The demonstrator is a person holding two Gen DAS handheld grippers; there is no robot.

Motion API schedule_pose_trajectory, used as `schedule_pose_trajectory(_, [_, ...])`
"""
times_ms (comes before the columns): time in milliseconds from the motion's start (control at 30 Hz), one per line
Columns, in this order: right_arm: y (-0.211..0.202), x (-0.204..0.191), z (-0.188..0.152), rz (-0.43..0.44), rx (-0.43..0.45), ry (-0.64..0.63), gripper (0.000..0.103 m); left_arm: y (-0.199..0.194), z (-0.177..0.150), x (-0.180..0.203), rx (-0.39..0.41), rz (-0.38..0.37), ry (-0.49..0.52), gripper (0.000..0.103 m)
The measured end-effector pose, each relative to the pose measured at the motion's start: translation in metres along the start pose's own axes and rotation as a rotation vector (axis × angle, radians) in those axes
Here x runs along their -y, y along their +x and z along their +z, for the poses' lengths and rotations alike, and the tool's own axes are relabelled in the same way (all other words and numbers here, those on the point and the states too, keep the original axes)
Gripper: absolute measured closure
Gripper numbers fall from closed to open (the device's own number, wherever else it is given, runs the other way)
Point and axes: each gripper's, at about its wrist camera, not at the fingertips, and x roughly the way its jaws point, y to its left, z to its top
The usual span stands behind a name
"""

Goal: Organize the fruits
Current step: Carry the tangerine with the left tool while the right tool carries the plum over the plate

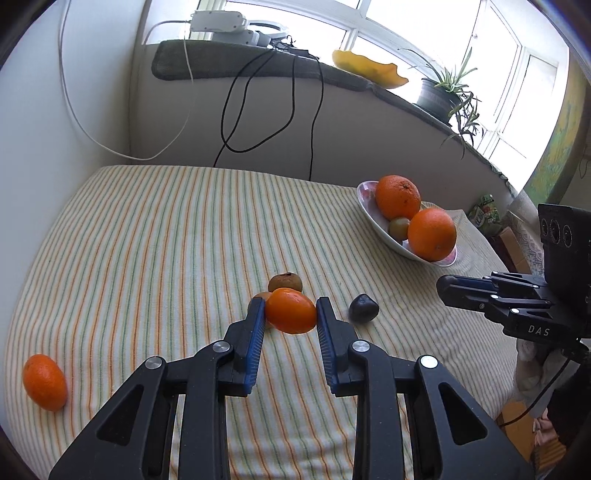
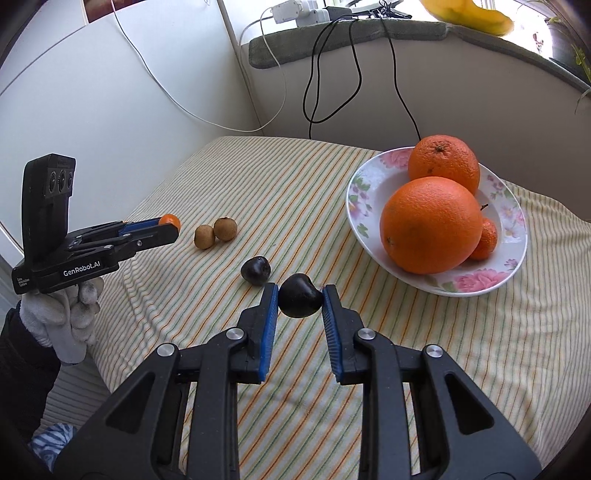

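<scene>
My left gripper is shut on a small orange mandarin, held just above the striped cloth. Behind it lie two brown fruits, and a dark plum lies to the right. My right gripper is shut on another dark plum, lifted off the cloth. A second plum rests just left of it. The flowered bowl at the right holds two big oranges and a small mandarin. The left gripper shows at the left, held by a gloved hand.
Another mandarin lies near the cloth's left edge. Black and white cables hang down the wall behind the table. A sill above carries a power strip, a yellow dish and a potted plant.
</scene>
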Motion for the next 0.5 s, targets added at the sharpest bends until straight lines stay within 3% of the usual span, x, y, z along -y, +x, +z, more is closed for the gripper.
schedule_pose_trajectory(500, [-0.041,0.06,0.008,-0.085,0.09,0.077,0.078,0.039,0.032,0.061,0.009,-0.097,0.06,0.077])
